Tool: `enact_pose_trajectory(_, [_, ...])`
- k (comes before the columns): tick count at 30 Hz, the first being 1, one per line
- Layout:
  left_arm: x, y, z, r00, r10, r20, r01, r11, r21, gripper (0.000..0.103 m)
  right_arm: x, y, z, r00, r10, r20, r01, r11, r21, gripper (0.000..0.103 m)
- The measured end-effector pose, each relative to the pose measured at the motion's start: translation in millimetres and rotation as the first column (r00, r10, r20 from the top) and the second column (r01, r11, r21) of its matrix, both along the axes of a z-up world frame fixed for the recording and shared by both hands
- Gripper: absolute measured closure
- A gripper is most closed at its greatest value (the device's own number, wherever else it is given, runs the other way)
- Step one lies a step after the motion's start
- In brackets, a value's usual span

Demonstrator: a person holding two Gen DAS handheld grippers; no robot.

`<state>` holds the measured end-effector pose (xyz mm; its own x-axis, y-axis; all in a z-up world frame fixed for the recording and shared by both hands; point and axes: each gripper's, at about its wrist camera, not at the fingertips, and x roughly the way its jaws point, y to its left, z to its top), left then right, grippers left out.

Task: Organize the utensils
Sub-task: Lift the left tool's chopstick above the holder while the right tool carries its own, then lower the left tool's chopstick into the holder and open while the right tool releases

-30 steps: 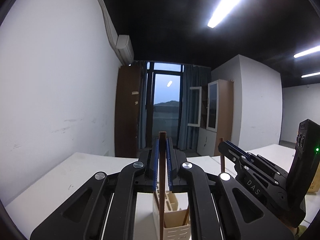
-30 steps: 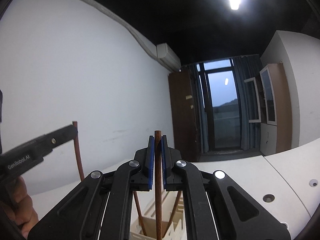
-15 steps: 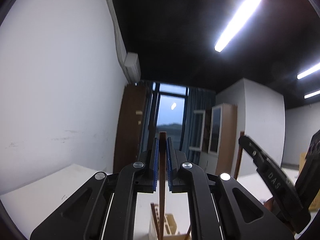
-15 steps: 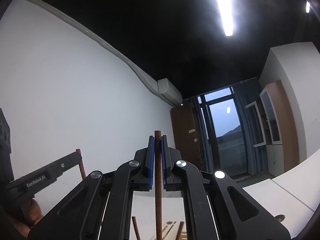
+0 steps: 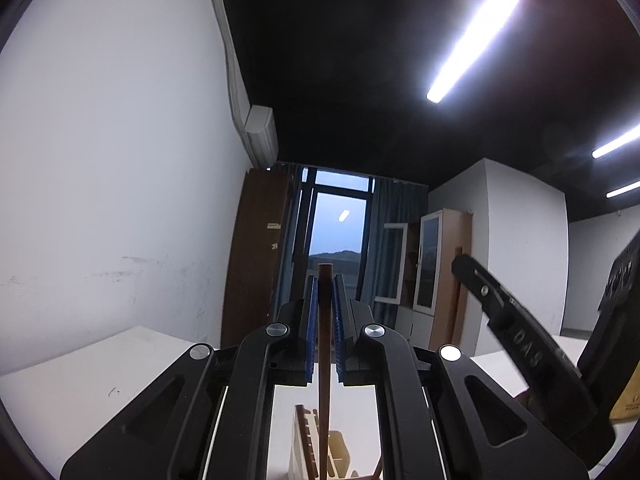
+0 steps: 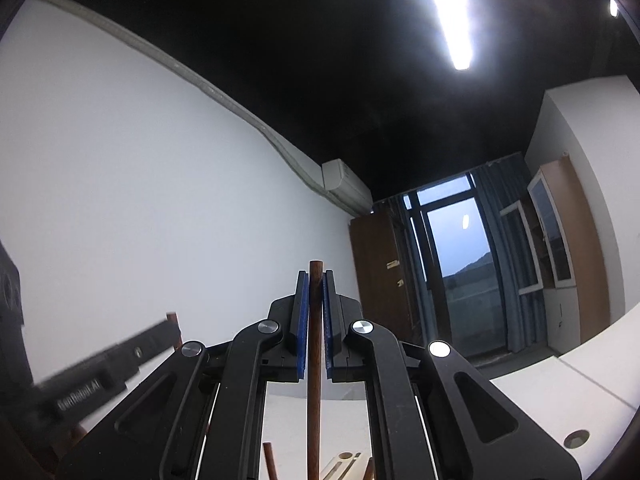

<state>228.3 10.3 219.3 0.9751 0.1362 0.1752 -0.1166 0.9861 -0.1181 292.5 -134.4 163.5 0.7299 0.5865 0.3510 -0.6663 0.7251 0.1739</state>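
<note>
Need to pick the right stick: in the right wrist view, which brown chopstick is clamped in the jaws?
The tall centre chopstick, upright between the blue pads; the shorter ones poke up loose by the holder.

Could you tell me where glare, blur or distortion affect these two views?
Left wrist view: the ceiling light strip blooms and the wall edge bows from the fisheye. Right wrist view: its light strip blows out, and the left tool is motion-blurred.
</note>
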Motion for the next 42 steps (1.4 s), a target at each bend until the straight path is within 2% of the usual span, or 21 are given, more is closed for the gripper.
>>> enact_pose_trajectory(4, [1,0,1,1.0,-0.003,-0.008,0.003,1.0,0.007,0.096,-3,-1,3,1.0,0.009,0.013,-0.009,1.0,0.019,0.096])
enact_pose_trajectory(11, [10,2,1,0.999,-0.004,-0.042,0.005,1.0,0.018,0.096,4,10,-3,1.0,0.016,0.009,-0.016,1.0,-0.007,0.096])
enact_pose_trajectory(16, [15,8,-5,0.995,-0.015,-0.098,0.017,1.0,0.02,0.096,11,12,-9,0.998,0.034,-0.046,-0.035,0.999,-0.028,0.096])
enact_pose_trajectory(19, [18,14,-10,0.993,-0.023,-0.119,0.026,0.999,0.021,0.096,6,15,-14,0.998,0.023,-0.053,-0.026,0.997,-0.072,0.096])
enact_pose_trajectory(23, [24,21,-13,0.985,-0.066,-0.158,0.064,0.998,-0.02,0.096,2,16,-19,0.997,0.019,-0.071,-0.027,0.994,-0.105,0.096])
enact_pose_trajectory(28, [23,20,-18,0.987,-0.063,-0.147,0.065,0.998,0.01,0.096,-3,17,-27,0.996,0.002,-0.088,-0.015,0.988,-0.152,0.096])
enact_pose_trajectory(42, [32,33,-36,0.97,-0.124,-0.211,0.121,0.992,-0.029,0.096,1,14,-41,0.978,-0.004,-0.209,-0.04,0.978,-0.206,0.096])
